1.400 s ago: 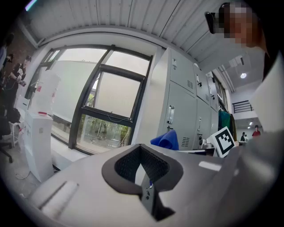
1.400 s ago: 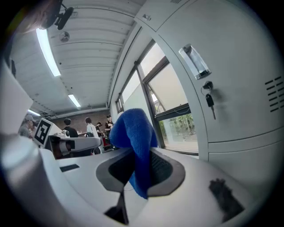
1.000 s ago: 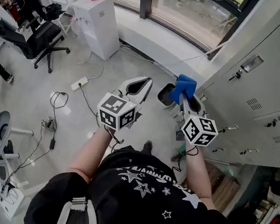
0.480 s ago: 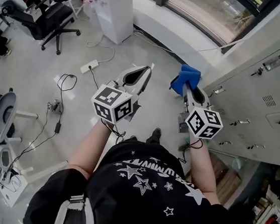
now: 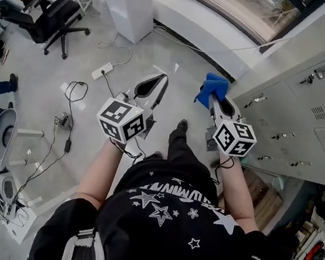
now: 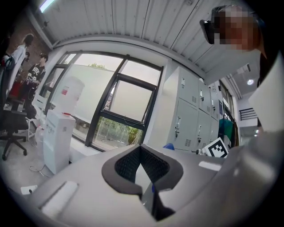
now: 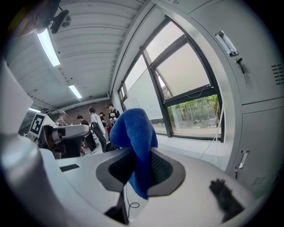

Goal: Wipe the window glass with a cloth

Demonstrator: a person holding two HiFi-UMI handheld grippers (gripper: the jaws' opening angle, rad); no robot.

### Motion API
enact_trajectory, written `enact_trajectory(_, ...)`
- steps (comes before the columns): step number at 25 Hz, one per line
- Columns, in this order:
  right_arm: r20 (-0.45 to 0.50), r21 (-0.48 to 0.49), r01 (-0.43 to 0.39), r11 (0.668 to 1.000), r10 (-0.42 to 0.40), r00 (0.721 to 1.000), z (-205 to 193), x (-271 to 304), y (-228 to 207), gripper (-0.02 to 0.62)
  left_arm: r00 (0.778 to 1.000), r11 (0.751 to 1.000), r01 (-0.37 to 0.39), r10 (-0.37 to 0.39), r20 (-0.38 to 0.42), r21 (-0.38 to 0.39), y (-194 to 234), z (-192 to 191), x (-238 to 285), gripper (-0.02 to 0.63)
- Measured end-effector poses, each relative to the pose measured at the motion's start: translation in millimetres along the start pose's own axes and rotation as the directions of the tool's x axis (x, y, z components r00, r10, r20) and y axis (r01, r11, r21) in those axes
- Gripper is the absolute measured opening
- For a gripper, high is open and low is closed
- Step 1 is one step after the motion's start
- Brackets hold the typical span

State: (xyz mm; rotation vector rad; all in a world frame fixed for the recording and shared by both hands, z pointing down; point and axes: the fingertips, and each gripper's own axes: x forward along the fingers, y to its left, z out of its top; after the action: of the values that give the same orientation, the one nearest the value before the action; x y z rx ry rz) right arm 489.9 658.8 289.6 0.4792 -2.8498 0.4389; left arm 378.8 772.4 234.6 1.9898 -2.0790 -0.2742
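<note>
Blue cloth (image 7: 133,142) sits clamped in the right gripper's (image 7: 141,170) closed jaws. Its long axis is upright, with the bunched end rising forward toward the window glass (image 7: 195,111), apart from it. The left gripper's (image 6: 141,165) jaws look closed on nothing. Below lies pale grey floor (image 5: 48,101) with a white power strip (image 5: 102,70). Grey lockers (image 5: 312,109) stand to the right.

ahead: floor (image 5: 160,52) open to window (image 5: 248,4) | right: lockers (image 5: 307,103) near | left: white cabinet (image 5: 128,1), cables (image 5: 73,95)
</note>
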Motion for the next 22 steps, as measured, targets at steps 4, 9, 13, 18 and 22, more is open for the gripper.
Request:
enact_trajectory(4, 0.011, 0.005, -0.014, 1.000, 0.014, 1.000, 16, 40, -28, 0.077, 0.999, 0.999, -0.047, 0.047, 0.005, -0.003, 27, 8, 24, 0.006)
enact_trajectory(9, 0.013, 0.009, -0.022, 1.000, 0.022, 1.000, 42, 98, -76, 0.077, 0.997, 0.996, -0.083, 0.083, 0.001, 0.015, 61, 21, 70, 0.007)
enact_trajectory(13, 0.019, 0.015, -0.020, 1.000, 0.020, 1.000, 67, 137, -117, 0.077, 0.997, 0.997, -0.073, 0.073, 0.013, 0.024, 79, 38, 121, 0.007)
enact_trajectory(18, 0.034, 0.026, -0.018, 0.999, 0.017, 0.999, 97, 173, -159, 0.077, 0.997, 0.994, -0.080, 0.080, 0.006, 0.073, 96, 53, 183, 0.007)
enact_trajectory(22, 0.031, 0.029, -0.018, 0.999, 0.017, 0.999, 111, 195, -189, 0.077, 0.992, 0.989, -0.129, 0.128, 0.017, 0.077, 111, 59, 224, 0.006)
